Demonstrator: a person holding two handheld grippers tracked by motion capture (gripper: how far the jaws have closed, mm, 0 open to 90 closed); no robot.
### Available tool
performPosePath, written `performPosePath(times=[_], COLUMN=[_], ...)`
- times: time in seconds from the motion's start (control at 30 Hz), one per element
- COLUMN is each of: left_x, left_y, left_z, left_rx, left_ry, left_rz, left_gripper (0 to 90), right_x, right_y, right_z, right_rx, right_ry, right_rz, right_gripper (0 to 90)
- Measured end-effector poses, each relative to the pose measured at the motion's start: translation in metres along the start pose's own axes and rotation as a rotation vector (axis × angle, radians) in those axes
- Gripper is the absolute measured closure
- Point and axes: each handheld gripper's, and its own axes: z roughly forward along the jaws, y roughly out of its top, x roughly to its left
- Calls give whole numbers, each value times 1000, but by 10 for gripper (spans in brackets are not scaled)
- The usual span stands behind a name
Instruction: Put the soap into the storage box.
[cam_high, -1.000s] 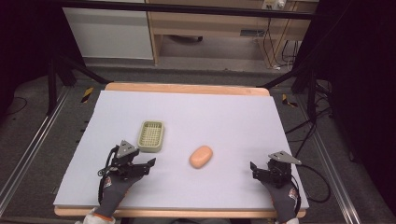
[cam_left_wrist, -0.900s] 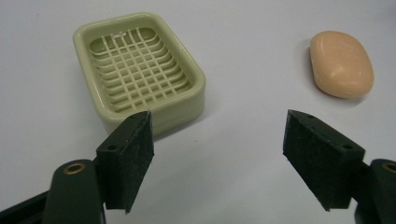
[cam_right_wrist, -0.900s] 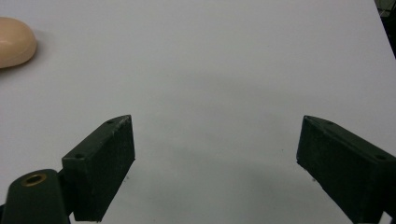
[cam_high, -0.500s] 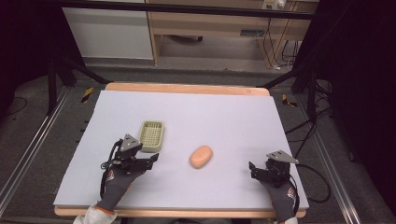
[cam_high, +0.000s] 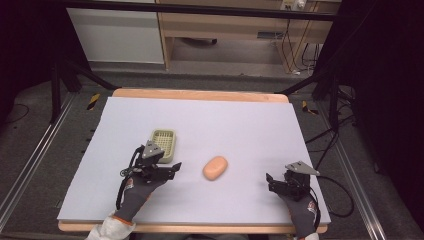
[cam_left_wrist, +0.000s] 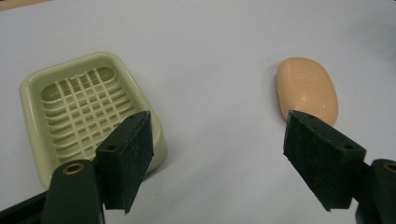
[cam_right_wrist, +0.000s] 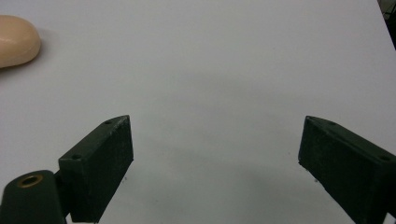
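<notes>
One peach soap bar (cam_high: 215, 168) near the middle of the white table (cam_high: 240, 125), flat, touching nothing, bare surface all around. One pale green slatted soap dish (cam_high: 163, 143) well to its left, apart from it. Left gripper (cam_high: 172, 169) between dish and soap, jaws spread wide, gripping nothing. Right gripper (cam_high: 270, 183) near the table's front right corner, jaws likewise parted and empty. Wide free room toward the far edge.

1 high camera, 2 close gripper cameras
All 3 share the soap (cam_high: 215, 167) (cam_left_wrist: 307, 88) (cam_right_wrist: 16, 39), at frame centre, upper right, upper left.
</notes>
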Motion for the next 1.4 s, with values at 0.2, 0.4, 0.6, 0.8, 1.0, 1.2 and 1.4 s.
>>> performPosePath(times=[0.2,0.4,0.6,0.8,1.0,1.2,1.4], left_x=[-6,-10,-15,-22,-27,-32,-39], left_y=[4,9,13,19,25,29,32], left_z=[6,9,13,17,20,24,30], left_rx=[5,14,12,14,34,38,50], left_ry=[-10,-18,-27,-39,-41,-52,-62], left_rz=[11,26,28,39,67,76,95], left_gripper=[234,233,233,233,233,233,233], right_x=[0,0,3,2,3,2,3], right_y=[0,0,1,1,2,2,2], right_z=[0,0,-1,0,-1,-1,-1], right_rx=[-1,-5,-3,-2,-3,-6,-8], right_ry=[2,0,6,6,5,1,1], right_rz=[4,-1,3,4,3,-4,-3], right_gripper=[104,104,106,107,108,108,108])
